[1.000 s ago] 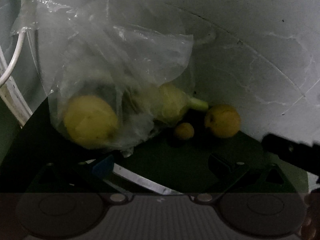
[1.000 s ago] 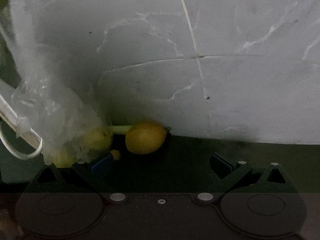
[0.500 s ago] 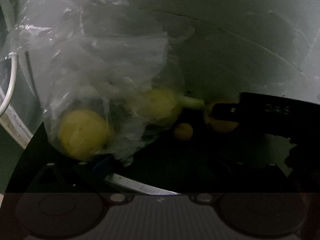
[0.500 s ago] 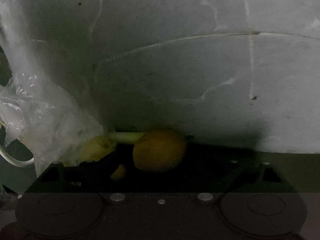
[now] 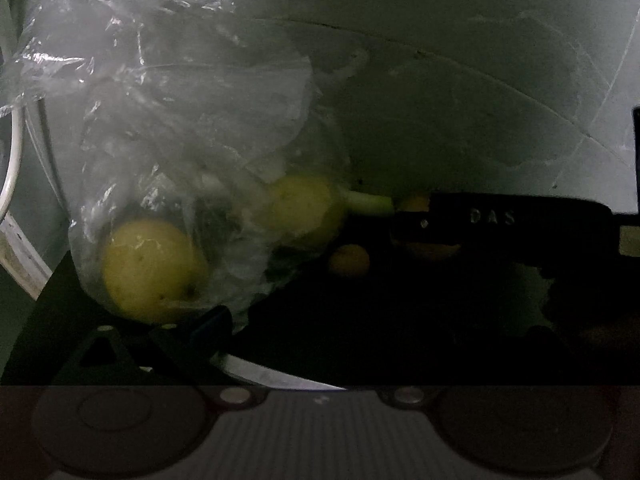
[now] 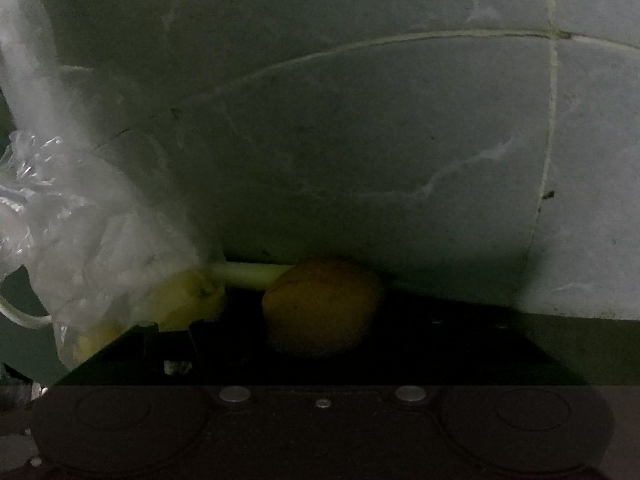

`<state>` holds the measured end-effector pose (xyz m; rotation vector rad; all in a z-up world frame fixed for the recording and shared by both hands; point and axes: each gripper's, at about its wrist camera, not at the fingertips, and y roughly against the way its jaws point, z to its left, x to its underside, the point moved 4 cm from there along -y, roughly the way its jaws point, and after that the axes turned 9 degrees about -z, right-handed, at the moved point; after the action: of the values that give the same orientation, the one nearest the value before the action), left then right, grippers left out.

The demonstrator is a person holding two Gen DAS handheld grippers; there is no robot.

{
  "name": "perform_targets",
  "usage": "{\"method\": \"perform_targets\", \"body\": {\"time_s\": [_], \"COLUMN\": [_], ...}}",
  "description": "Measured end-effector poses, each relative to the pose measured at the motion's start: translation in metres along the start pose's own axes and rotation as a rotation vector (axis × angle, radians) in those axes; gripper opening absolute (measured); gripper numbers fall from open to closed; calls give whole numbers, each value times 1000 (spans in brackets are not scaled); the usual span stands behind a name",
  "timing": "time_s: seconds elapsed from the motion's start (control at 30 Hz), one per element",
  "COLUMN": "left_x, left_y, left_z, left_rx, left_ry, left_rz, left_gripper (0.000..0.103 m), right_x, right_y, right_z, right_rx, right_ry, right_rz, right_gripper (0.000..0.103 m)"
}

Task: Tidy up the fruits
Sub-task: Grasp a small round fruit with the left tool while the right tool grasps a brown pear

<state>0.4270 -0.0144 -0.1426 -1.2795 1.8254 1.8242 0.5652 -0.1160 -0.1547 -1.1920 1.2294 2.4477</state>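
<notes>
Reaching in since a second ago, the right gripper now brackets the loose yellow-orange fruit, jaws spread, ready to grasp; the left gripper's state cannot be told.

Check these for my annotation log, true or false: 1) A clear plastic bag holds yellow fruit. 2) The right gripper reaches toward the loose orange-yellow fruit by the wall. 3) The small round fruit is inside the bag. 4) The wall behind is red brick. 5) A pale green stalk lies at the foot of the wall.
1) True: the clear plastic bag holds a yellow fruit.
2) True: the right gripper reaches at the orange-yellow fruit.
3) False: the small round fruit lies outside the bag on the dark surface.
4) False: the wall is pale grey tile with light veins.
5) True: the pale green stalk lies there.
</notes>
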Motion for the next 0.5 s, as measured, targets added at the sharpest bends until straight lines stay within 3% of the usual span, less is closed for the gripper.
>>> {"method": "perform_targets", "body": {"time_s": [0.5], "left_x": [-12], "left_y": [-32], "left_z": [-27], "left_rx": [34], "left_ry": [-2], "left_rz": [-8], "left_gripper": [82], "right_x": [14], "right_y": [48], "right_z": [-42], "right_rx": [67], "right_ry": [-34], "right_rz": [-27], "right_gripper": [68]}}
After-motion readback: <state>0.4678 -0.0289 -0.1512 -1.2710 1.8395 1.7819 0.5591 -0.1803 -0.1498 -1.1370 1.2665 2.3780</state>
